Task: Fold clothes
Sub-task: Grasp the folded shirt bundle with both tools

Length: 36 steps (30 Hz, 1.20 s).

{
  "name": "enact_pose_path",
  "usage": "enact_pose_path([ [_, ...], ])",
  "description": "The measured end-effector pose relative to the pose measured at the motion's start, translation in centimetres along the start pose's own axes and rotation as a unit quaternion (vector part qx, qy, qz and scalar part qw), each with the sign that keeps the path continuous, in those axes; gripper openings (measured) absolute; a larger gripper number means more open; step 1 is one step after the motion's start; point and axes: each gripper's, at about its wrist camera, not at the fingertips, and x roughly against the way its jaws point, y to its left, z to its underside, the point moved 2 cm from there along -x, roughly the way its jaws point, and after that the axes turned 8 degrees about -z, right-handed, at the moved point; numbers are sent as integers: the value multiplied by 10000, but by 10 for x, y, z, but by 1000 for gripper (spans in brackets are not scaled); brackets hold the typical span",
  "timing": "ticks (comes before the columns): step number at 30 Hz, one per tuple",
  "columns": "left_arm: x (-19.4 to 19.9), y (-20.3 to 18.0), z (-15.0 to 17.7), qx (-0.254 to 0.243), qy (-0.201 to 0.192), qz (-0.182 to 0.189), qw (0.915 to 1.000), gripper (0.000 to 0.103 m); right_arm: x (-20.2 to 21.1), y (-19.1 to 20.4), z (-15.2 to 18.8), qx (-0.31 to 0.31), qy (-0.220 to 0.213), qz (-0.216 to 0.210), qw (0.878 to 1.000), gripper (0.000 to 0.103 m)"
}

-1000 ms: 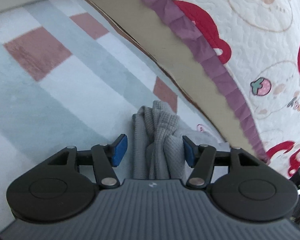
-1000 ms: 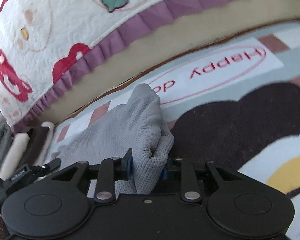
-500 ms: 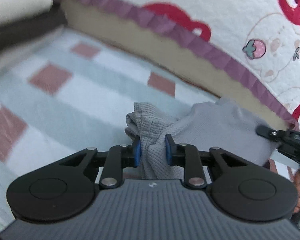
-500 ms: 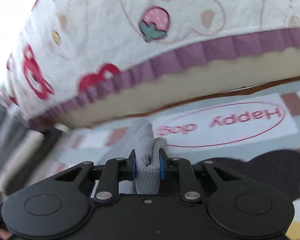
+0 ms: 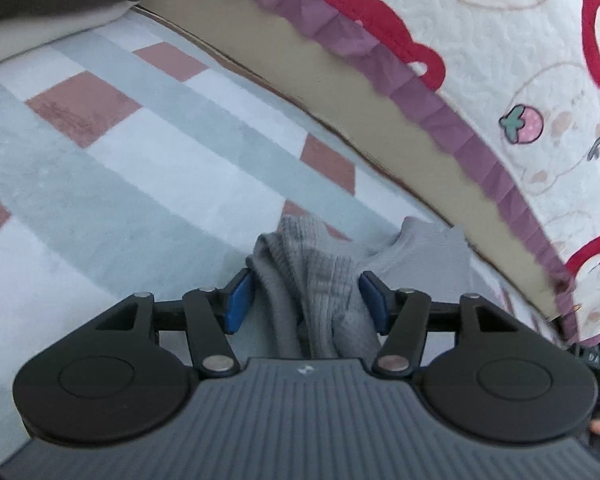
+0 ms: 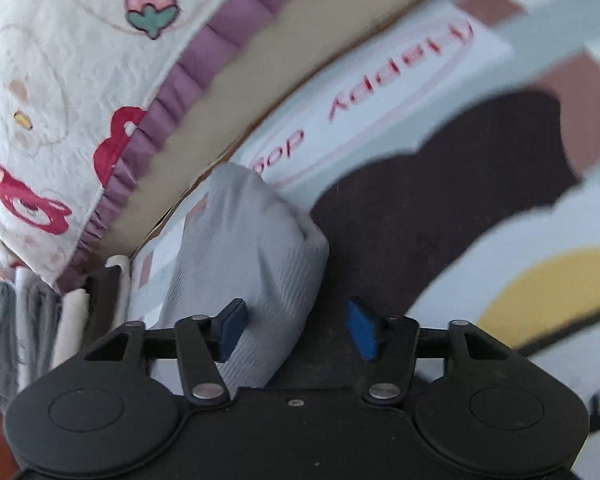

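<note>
Left wrist view: left hand-held gripper (image 5: 306, 300) standing wide around bunched grey garment (image 5: 320, 280); right hand-held gripper (image 6: 296, 330) gaping wide too, cloth lying on rug (image 5: 120, 184). You are keeping edges aligned, smoothing bunch flat.

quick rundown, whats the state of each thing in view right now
left gripper: open, bunched cloth between its pads
right gripper: open, cloth beside its left pad
grey garment: folded over, lying on the rug
rug: flat on the floor
quilt: draped, purple frill hanging
stack of folded clothes: piled at the left edge
</note>
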Motion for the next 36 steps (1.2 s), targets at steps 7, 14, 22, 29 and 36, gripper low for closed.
enact_pose_path([
  [7, 15, -32, 4, -1027, -462, -252, 9933, 24, -34, 31, -12, 1099, -263, -186, 9934, 26],
  [14, 42, -71, 15, -1450, -810, -478, 9850, 22, -34, 84, -32, 2634, -365, 36, 9640, 25],
  [22, 30, -46, 12, -585, -360, -394, 9969, 24, -53, 57, -36, 2748, -103, 544, 9599, 26],
  [29, 31, -18, 0, 516, 362, 174, 9979, 36, -42, 37, -42, 1571, 60, 487, 9864, 52],
  [36, 13, -17, 0, 440, 465, 387, 9972, 47, -43, 12, -31, 465, 276, -25, 9985, 59],
])
